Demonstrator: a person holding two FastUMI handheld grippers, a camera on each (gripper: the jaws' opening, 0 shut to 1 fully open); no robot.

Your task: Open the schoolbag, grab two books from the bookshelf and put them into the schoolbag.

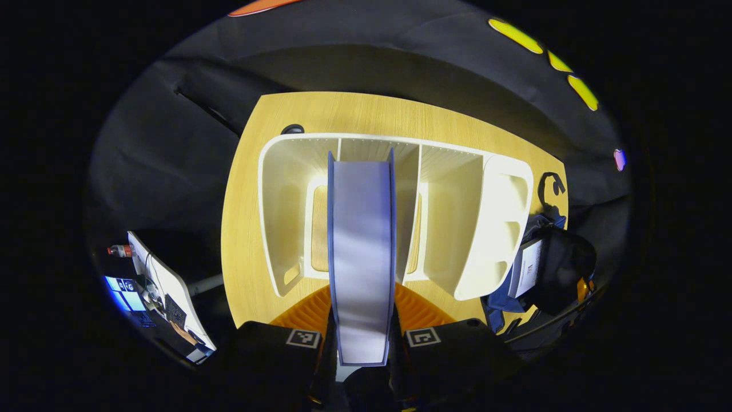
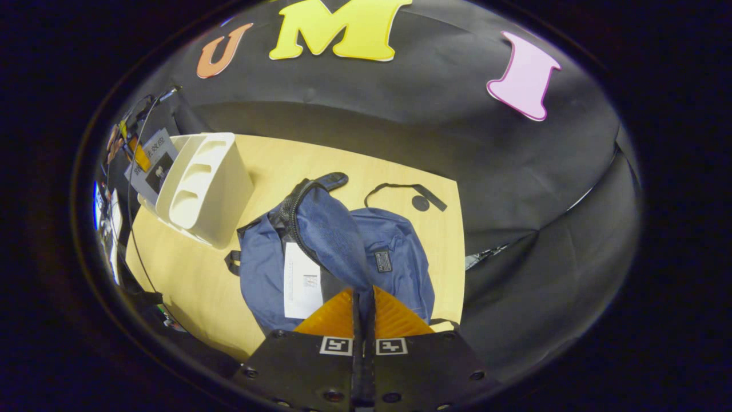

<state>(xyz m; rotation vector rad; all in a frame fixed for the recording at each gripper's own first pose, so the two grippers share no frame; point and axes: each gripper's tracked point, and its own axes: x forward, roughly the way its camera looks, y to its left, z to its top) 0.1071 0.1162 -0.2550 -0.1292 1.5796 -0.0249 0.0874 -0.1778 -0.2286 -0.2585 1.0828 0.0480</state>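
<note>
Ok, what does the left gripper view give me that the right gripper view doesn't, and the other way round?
Left gripper view: the left gripper shut on an upright book, held over the white bookshelf, whose open compartments are seen from above.

Right gripper view: the right gripper pinching the flap of the blue schoolbag and holding it up, with the bag's black straps lying on the table.

Both: the bookshelf, the wooden table, the schoolbag and a white book already inside it.

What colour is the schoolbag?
Blue, the schoolbag, clearest in the right gripper view.
</note>
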